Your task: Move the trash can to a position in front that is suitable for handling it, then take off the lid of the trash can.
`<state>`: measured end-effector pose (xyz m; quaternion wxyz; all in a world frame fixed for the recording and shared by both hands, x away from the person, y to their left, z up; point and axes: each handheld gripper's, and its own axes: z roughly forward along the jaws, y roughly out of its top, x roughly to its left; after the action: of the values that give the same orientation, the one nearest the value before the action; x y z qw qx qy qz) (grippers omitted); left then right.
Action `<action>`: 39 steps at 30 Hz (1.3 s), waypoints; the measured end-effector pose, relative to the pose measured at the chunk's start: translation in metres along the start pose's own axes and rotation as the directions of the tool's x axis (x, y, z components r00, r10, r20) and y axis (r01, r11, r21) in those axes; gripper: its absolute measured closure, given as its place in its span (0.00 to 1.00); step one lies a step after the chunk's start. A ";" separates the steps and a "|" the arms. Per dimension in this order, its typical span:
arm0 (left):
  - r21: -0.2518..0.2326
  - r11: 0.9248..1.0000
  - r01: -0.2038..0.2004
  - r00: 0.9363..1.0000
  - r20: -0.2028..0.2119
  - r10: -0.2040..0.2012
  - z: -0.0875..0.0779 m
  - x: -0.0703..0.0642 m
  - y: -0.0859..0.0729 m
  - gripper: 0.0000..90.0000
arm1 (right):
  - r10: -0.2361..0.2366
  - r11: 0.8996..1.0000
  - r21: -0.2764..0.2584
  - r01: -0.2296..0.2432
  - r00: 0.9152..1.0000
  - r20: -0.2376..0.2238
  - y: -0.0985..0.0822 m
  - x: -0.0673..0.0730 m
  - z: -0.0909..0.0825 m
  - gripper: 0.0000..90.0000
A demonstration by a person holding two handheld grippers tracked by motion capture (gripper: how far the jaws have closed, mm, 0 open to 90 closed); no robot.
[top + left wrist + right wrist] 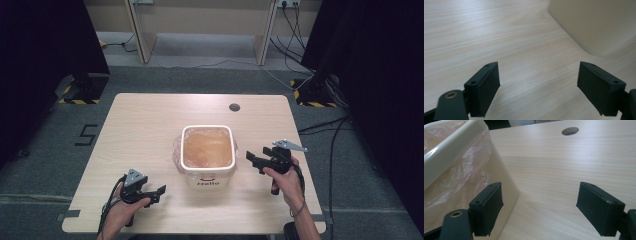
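A cream bin with a clear bag sits on the table between our two grippers.

We see the bin [207, 159] standing upright near the middle of the table [145, 125], a little closer to the near edge, with the bag [207, 147] lining its inside and folded out over its rim. A round hole [234, 107] sits in the tabletop toward the far edge. Our left gripper [161, 189] is held by the left hand [125, 205] near the near edge, left of the bin and apart from it; its jaws stand wide apart with nothing between them, over bare wood. Our right gripper [250, 159] is held by the right hand [285, 177] just beside the bin's right side, jaws also spread and holding nothing. In the right gripper view the bin's wall [499, 177] lies close by one jaw; whether they touch we cannot tell.
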<state>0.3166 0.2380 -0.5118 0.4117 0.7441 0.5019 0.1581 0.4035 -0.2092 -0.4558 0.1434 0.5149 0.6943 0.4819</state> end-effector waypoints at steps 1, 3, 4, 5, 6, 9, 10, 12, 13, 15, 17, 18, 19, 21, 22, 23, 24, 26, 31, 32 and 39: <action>0.004 1.000 -0.003 1.000 0.002 0.003 0.001 0.000 -0.001 0.19 | -0.008 1.000 -0.001 0.008 1.000 -0.007 0.001 0.001 -0.001 0.23; 0.018 0.999 -0.031 0.999 -0.024 0.031 0.002 0.001 -0.004 0.19 | -0.015 1.000 -0.007 0.015 1.000 -0.008 0.003 0.003 -0.002 0.23; 0.029 0.999 -0.040 0.999 -0.037 0.041 0.003 0.001 -0.006 0.19 | -0.017 1.000 -0.011 0.017 1.000 -0.007 0.003 0.004 -0.003 0.23; 0.028 0.999 -0.033 0.999 -0.038 0.034 0.003 0.001 -0.007 0.19 | -0.023 1.000 -0.015 0.023 1.000 -0.005 0.004 0.004 -0.003 0.24; 0.030 0.999 -0.033 0.999 -0.036 0.034 0.002 0.001 -0.007 0.19 | -0.031 0.999 -0.015 0.031 1.000 -0.003 0.005 0.005 -0.004 0.24; 0.034 0.997 -0.064 0.997 -0.048 0.066 0.005 0.001 -0.011 0.18 | -0.035 0.999 -0.018 0.034 0.999 -0.009 0.005 0.005 -0.007 0.24; 0.036 0.997 -0.069 0.996 -0.054 0.071 0.005 0.000 -0.011 0.18 | -0.034 0.999 -0.018 0.034 0.999 -0.009 0.006 0.005 -0.008 0.24; 0.037 0.997 -0.071 0.995 -0.063 0.073 0.005 0.000 -0.011 0.18 | -0.038 0.999 -0.025 0.038 0.999 -0.008 0.007 0.004 -0.008 0.24; 0.038 0.997 -0.071 0.995 -0.069 0.073 0.005 0.000 -0.011 0.18 | -0.041 0.999 -0.026 0.040 0.999 -0.011 0.008 0.004 -0.009 0.24; 0.039 0.996 -0.074 0.994 -0.074 0.077 0.005 -0.001 -0.011 0.18 | -0.045 0.999 -0.031 0.044 0.999 -0.015 0.009 0.005 -0.009 0.24; 0.050 0.994 -0.097 0.991 -0.090 0.101 0.006 -0.003 -0.011 0.18 | -0.051 0.998 -0.040 0.050 0.999 -0.019 0.012 0.007 -0.010 0.24; 0.060 0.992 -0.114 0.988 -0.101 0.120 0.007 -0.005 -0.011 0.18 | -0.051 0.998 -0.043 0.050 0.998 -0.021 0.013 0.008 -0.010 0.24; 0.061 0.991 -0.120 0.987 -0.103 0.126 0.008 -0.007 -0.011 0.16 | -0.056 0.997 -0.048 0.054 0.998 -0.023 0.015 0.009 -0.010 0.23; 0.061 0.991 -0.116 0.987 -0.102 0.121 0.008 -0.007 -0.011 0.16 | -0.056 0.997 -0.056 0.055 0.998 -0.030 0.018 0.011 -0.011 0.23; 0.062 0.991 -0.115 0.988 -0.100 0.121 0.008 -0.007 -0.011 0.16 | -0.058 0.997 -0.060 0.056 0.998 -0.035 0.019 0.011 -0.011 0.23; 0.063 0.991 -0.116 0.988 -0.100 0.122 0.008 -0.007 -0.011 0.16 | -0.061 0.996 -0.070 0.057 0.997 -0.046 0.021 0.013 -0.012 0.23; 0.063 0.991 -0.115 0.988 -0.100 0.121 0.008 -0.007 -0.011 0.16 | -0.062 0.996 -0.074 0.058 0.997 -0.052 0.022 0.014 -0.012 0.22; 0.063 0.991 -0.116 0.988 -0.098 0.121 0.008 -0.007 -0.011 0.16 | -0.077 0.994 -0.086 0.072 0.995 -0.060 0.025 0.018 -0.012 0.22; 0.063 0.991 -0.117 0.988 -0.097 0.122 0.008 -0.007 -0.011 0.16 | -0.113 0.988 -0.110 0.105 0.991 -0.070 0.036 0.028 -0.012 0.22; 0.063 0.991 -0.116 0.988 -0.098 0.122 0.008 -0.007 -0.011 0.16 | -0.116 0.987 -0.115 0.108 0.991 -0.071 0.039 0.029 -0.012 0.23; 0.063 0.991 -0.116 0.988 -0.098 0.122 0.008 -0.007 -0.011 0.16 | -0.150 0.981 -0.132 0.140 0.986 -0.072 0.055 0.041 -0.005 0.34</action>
<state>0.3120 0.2300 -0.5239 0.3540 0.7753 0.4810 0.2055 0.4145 -0.1759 -0.3960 0.1818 0.4326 0.7035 0.5337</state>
